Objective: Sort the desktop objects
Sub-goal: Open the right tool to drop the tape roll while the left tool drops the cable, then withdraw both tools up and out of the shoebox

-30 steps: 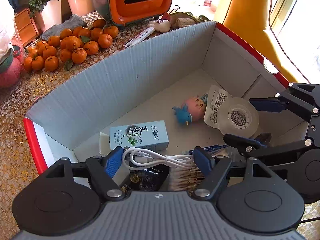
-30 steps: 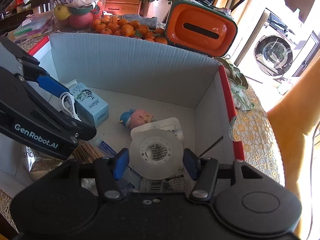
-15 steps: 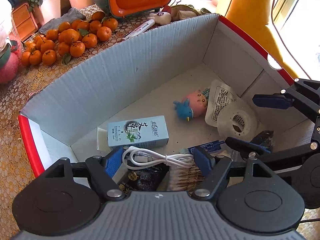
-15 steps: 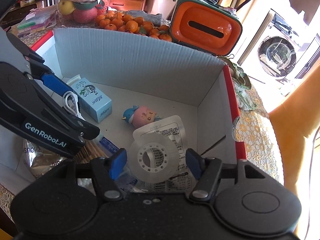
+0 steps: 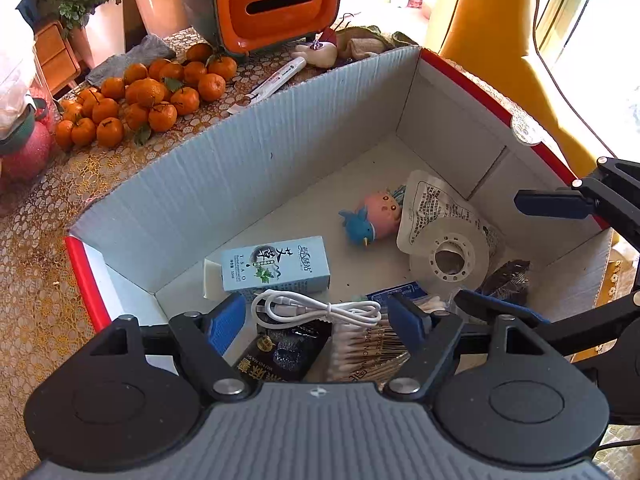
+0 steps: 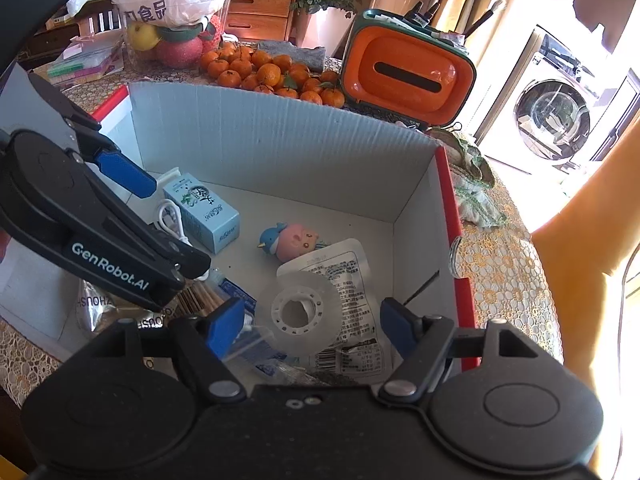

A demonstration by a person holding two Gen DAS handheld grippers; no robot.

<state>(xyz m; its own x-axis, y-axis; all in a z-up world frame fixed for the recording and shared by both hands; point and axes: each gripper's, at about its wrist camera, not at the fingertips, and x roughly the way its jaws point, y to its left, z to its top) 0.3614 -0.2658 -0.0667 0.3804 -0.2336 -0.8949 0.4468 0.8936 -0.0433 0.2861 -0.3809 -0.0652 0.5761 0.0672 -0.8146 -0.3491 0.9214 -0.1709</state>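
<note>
Both grippers hung wide and empty over the box.
The tape roll lay free on a packet below the right gripper; a coiled white cable lay between the left gripper fingers, ungripped.

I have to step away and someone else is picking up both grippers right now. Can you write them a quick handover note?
Left hand-held gripper: open, empty, over the coiled white cable.
Right hand-held gripper: open, empty, above the clear tape roll, which lies in the box.
Already in the box: tape roll on a white packet, pink-and-blue toy, light blue carton, cable, cotton swabs, dark sachet.
Left on the table outside: a white pen-like item by the mandarins. Whether the mandarins or the other table items need sorting, I cannot tell.
</note>
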